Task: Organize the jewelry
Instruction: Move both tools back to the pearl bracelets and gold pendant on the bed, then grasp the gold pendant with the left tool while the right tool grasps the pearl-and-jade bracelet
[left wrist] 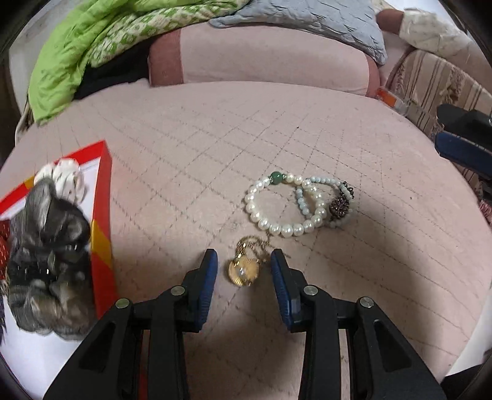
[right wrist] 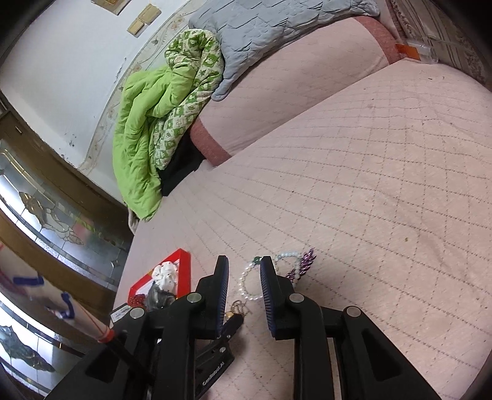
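A gold shell pendant (left wrist: 243, 270) on a thin gold chain lies on the pink quilted bed, right between the fingers of my open left gripper (left wrist: 244, 256). Beyond it lie a white pearl bracelet (left wrist: 278, 226) with a green bead, a pale blue bead bracelet (left wrist: 319, 180) and a dark purple jewelled piece (left wrist: 340, 204). A red box (left wrist: 103, 197) at the left holds a grey furry item (left wrist: 46, 258) and a white flower piece (left wrist: 66, 177). My right gripper (right wrist: 244, 261) is open above the pearl bracelet (right wrist: 249, 281), with the red box (right wrist: 181, 270) to its left.
A pink bolster (left wrist: 261, 61), a green quilt (left wrist: 92, 40) and a grey pillow (left wrist: 307, 18) lie at the back of the bed. The right gripper's fingers (left wrist: 458, 147) show at the right edge of the left wrist view. A cabinet with patterned glass (right wrist: 46, 221) stands left of the bed.
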Available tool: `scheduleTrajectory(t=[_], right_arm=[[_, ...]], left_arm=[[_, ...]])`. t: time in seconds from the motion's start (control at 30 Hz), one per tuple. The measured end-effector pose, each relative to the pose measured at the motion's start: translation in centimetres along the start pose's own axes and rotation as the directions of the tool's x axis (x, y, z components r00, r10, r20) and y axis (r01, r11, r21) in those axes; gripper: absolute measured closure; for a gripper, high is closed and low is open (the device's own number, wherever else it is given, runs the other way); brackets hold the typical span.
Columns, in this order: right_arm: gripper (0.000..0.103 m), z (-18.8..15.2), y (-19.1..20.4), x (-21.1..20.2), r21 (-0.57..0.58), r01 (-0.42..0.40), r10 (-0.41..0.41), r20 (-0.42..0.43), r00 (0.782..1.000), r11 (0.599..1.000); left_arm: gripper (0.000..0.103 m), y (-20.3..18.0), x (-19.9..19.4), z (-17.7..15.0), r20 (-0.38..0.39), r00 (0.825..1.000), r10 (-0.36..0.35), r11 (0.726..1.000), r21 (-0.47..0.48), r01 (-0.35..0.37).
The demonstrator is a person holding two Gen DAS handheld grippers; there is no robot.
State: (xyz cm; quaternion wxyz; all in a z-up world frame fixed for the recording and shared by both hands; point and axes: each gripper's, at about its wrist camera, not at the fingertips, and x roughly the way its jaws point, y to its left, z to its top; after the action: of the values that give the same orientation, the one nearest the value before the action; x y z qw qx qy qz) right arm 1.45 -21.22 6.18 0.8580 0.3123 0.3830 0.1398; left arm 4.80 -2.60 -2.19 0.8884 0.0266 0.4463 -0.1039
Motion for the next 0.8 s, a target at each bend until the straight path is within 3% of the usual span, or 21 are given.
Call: scheduleTrajectory(t=[0.03,0.2,0.33,0.53,0.8], right_arm=[[0.08,0.1,-0.2,0.1,0.005,0.008,-0.008,-0.001,1.0,1.0],[0.08,0.4,-0.9,1.2,0.015,0.041,-0.04,-0.021,0.999,0.999],[0.08,0.2,-0.8,3.2,0.011,0.035,-0.034,-0.069,0.997,0.999],[0.08,-0.9,1.1,7.0,-0.084,0.045,-0.056,-0.134,0.989,0.995],[0.081,-0.9,1.0,11.0,-0.143,0.137,-0.162,-0.176,0.971,0.98]], left_arm=[[0.083,-0.3,0.1,0.0,0.006,1.0,0.008,1.0,0.016,-0.008],[0.083,-0.2,-0.6,0.1,0.03,0.999,-0.029,0.999,0.021,0.028],[0.083,1.4,-2.8,0.8,0.097,0.993,-0.07,0.997,-0.009,0.071],[0.083,3.3,-5.3,1.4,0.164,0.982,-0.094,0.995,-0.021,0.099],[0.083,5.3,-6.5,1.3,0.176,0.977,-0.121,0.99,-0.052,0.132]])
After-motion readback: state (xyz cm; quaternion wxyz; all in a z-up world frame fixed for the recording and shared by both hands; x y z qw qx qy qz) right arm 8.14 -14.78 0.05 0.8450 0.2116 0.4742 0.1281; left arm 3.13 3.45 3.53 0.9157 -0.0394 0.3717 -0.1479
